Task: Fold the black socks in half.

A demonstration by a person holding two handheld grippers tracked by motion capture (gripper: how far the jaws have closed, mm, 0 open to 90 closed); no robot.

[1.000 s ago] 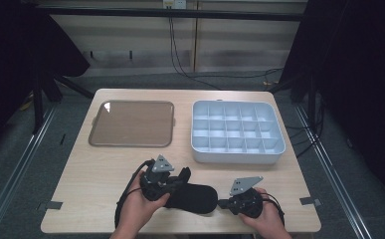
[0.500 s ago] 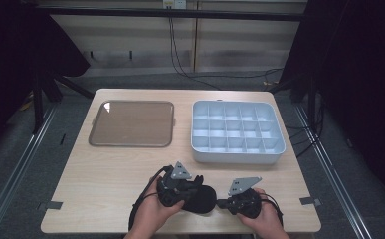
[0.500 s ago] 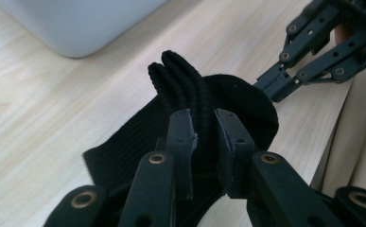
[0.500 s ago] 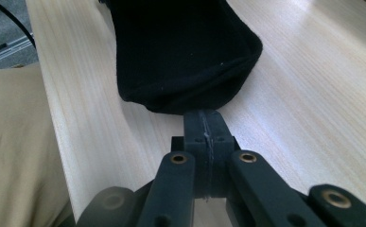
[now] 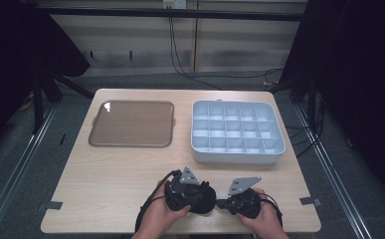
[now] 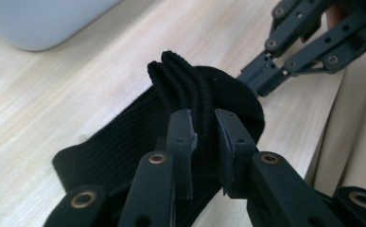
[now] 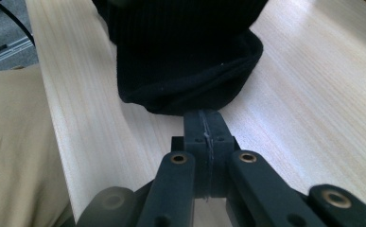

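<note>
left gripper view: left gripper [image 6: 204, 137] pinches black knit sock [image 6: 124, 142].

bare light wooden tabletop [image 5: 120, 174] lies open from 8 to 11 o'clock of the two grippers, up to the flat brown square lid [image 5: 132, 123] at 11. the pale blue compartmented plastic tray [image 5: 237, 153] walls off 12 to 1 o'clock. between the grippers, the bunched black ribbed knit sock [image 6: 124, 146] fills the gap near the front edge.
</note>
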